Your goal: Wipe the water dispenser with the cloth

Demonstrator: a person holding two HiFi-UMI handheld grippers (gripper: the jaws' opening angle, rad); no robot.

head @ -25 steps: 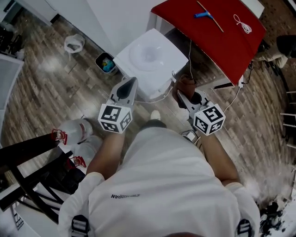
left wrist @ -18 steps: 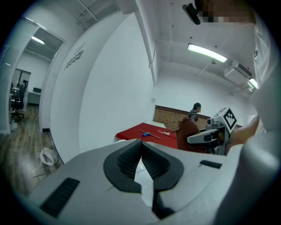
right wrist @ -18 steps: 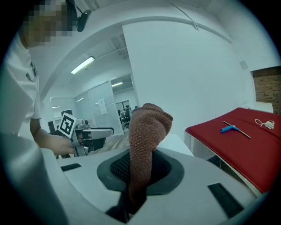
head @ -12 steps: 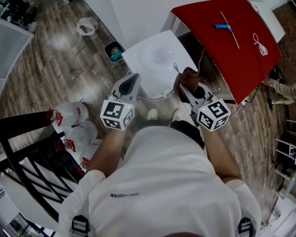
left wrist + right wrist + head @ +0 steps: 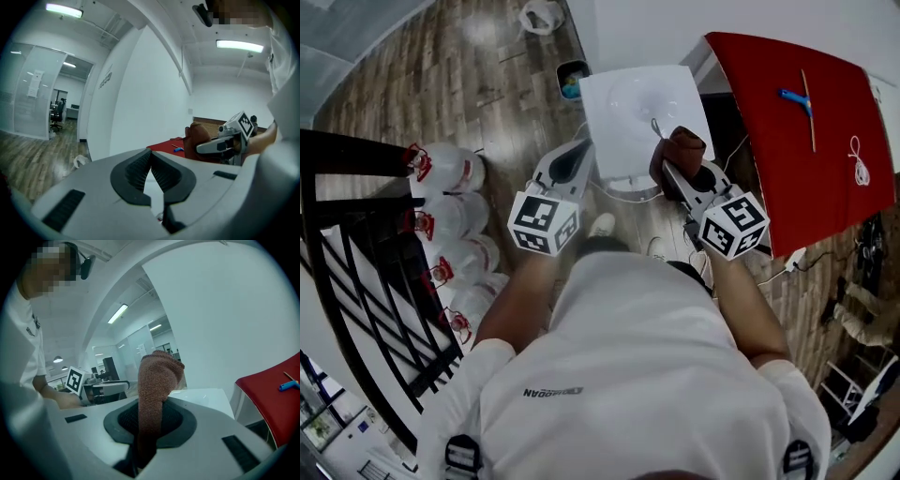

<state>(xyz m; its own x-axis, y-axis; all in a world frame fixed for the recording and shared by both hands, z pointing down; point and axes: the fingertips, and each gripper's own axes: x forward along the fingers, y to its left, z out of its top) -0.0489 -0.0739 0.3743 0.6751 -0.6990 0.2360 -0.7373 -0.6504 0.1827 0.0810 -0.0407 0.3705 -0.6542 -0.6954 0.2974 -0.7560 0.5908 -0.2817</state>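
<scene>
1. The water dispenser (image 5: 630, 111) stands on the wood floor (image 5: 478, 89) straight ahead of the person. Its flat white top faces up, and a red counter (image 5: 797, 159) sits just beside it on the right.
2. A row of water bottles (image 5: 450, 171) lies on the floor well off to the left, clear of any wiping stroke.
3. The left tool (image 5: 579, 155) has its jaws pressed together with nothing between them. From above it sits at the left front corner of the dispenser's top.
4. The right tool (image 5: 673, 171) is clamped tight on the cloth and points at the right front edge of that top.
5. The cloth (image 5: 684, 146), a reddish-brown knit, sticks out past the jaws in a bunched wad. Seen from above it overlaps the top's right front edge, but I cannot tell whether it touches the surface. In the right gripper view the white top lies just beyond and below the wad. So the right hand looks the nearer one, and I'd expect a wipe to go forward and down onto the top, then leftward across it.
</scene>
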